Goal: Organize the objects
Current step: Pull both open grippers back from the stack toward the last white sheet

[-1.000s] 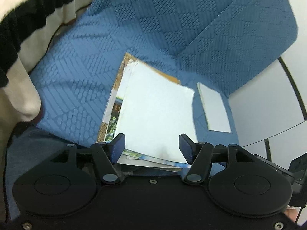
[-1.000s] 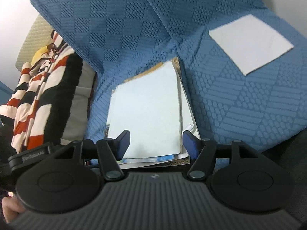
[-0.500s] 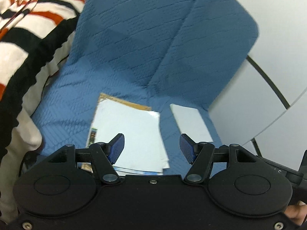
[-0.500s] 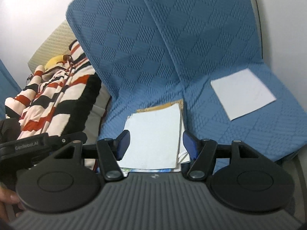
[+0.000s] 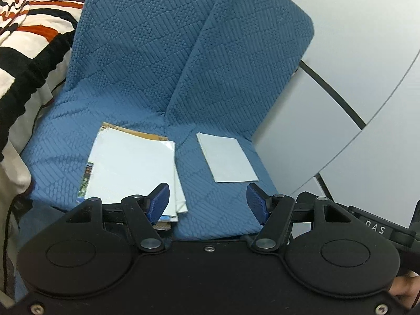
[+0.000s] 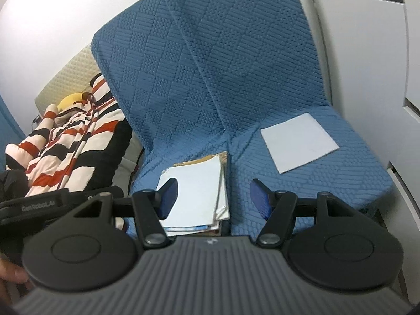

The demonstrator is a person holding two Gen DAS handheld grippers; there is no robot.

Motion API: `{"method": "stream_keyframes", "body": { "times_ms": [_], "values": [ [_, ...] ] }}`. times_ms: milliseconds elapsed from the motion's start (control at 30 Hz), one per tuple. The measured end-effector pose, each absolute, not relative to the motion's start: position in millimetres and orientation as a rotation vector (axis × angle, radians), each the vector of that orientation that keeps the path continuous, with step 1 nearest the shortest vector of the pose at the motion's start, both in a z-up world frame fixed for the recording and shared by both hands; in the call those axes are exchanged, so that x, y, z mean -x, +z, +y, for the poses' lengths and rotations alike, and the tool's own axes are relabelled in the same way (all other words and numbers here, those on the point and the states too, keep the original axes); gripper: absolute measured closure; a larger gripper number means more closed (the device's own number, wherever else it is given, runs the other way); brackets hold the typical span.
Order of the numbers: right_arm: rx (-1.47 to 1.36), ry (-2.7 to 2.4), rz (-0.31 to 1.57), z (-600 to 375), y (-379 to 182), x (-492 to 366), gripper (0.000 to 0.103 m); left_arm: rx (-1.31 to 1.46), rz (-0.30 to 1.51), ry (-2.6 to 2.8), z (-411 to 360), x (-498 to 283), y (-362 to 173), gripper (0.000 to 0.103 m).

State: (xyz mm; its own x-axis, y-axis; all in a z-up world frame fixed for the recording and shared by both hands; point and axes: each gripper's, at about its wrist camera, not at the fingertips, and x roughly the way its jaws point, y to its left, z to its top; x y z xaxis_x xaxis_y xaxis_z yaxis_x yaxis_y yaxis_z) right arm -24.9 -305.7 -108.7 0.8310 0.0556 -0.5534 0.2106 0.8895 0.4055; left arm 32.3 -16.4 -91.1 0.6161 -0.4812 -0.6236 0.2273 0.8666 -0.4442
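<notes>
A stack of papers and booklets [image 5: 131, 165] [image 6: 195, 197], white sheet on top, lies on the left seat of a blue quilted sofa cover [image 5: 147, 60] [image 6: 210, 78]. A single white sheet [image 5: 225, 161] [image 6: 299, 141] lies apart on the right seat. My left gripper [image 5: 207, 203] is open, held back from and above the seat, with nothing between its blue pads [image 5: 158, 202]. My right gripper [image 6: 214, 200] is open too and holds nothing, its left pad [image 6: 168, 197] showing in front of the stack.
A striped red, black and white blanket [image 5: 29, 34] [image 6: 71, 144] is heaped to the left of the sofa cover. White cabinet panels [image 5: 354, 65] [image 6: 367, 52] stand to the right. A person's fingers [image 5: 404, 288] show at the frame's edge.
Both grippers have pulled back and risen from the stack, which looks smaller and farther now. The stack and the single sheet stay where they were. More of the backrest is in view.
</notes>
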Motion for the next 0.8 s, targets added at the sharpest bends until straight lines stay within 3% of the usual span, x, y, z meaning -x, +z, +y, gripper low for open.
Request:
{"method": "stream_keyframes", "body": {
  "times_ms": [400, 667, 800],
  "values": [
    [-0.447, -0.152, 0.592, -321.7, -115.4, 59.4, 0.039, 0.302, 0.814, -0.485, -60.8, -8.0, -87.4, 0.035],
    [-0.453, -0.186, 0.595, -335.8, -119.1, 71.7, 0.039, 0.285, 0.801, -0.499, -81.1, -5.9, -87.5, 0.022],
    [-0.447, -0.199, 0.597, -343.0, -121.7, 74.3, 0.039, 0.265, 0.797, -0.505, -89.9, -4.6, -87.2, 0.020]
  ]
}}
